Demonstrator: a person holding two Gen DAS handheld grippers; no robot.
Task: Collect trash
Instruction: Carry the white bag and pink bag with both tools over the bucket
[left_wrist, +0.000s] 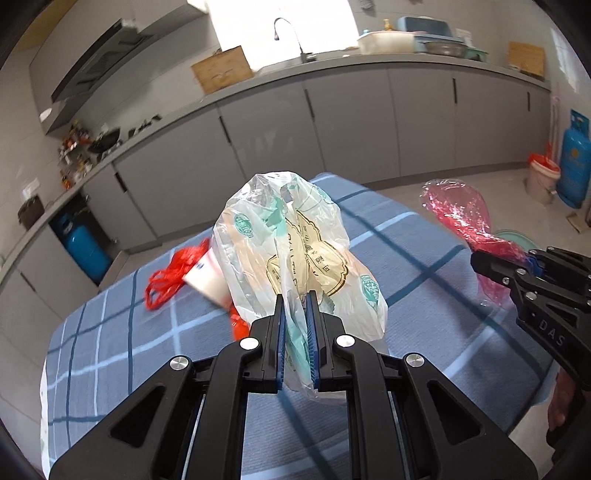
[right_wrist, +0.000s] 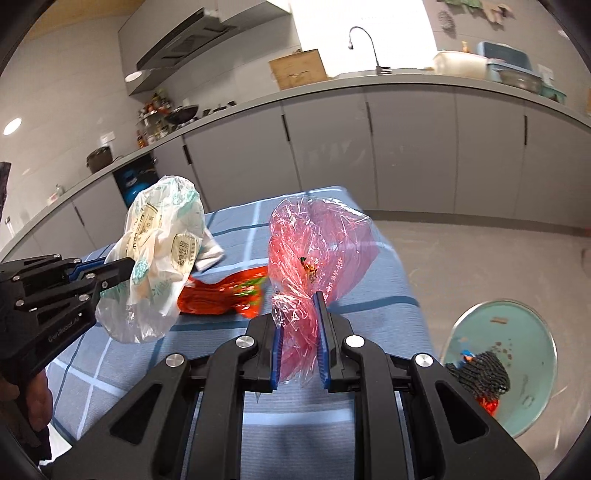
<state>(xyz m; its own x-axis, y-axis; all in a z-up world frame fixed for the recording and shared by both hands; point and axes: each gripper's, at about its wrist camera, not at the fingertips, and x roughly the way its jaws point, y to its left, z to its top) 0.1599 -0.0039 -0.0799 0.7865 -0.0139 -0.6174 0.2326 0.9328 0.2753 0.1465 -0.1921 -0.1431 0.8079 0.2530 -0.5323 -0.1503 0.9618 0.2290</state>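
My left gripper (left_wrist: 295, 295) is shut on a white plastic bag (left_wrist: 295, 240) with green and tan print, held up above the blue checked table (left_wrist: 424, 258). It also shows in the right wrist view (right_wrist: 159, 258). My right gripper (right_wrist: 297, 295) is shut on a pink see-through plastic bag (right_wrist: 317, 240), also lifted; it shows in the left wrist view (left_wrist: 458, 214). On the table lie a red net bag (left_wrist: 166, 280), a white packet (left_wrist: 208, 277) and an orange-red snack wrapper (right_wrist: 225, 295).
A pale green bin (right_wrist: 517, 369) with some trash inside stands on the floor right of the table. Grey kitchen cabinets (left_wrist: 351, 125) run behind. A blue gas cylinder (left_wrist: 574, 158) and a bucket (left_wrist: 541, 177) stand at the far right.
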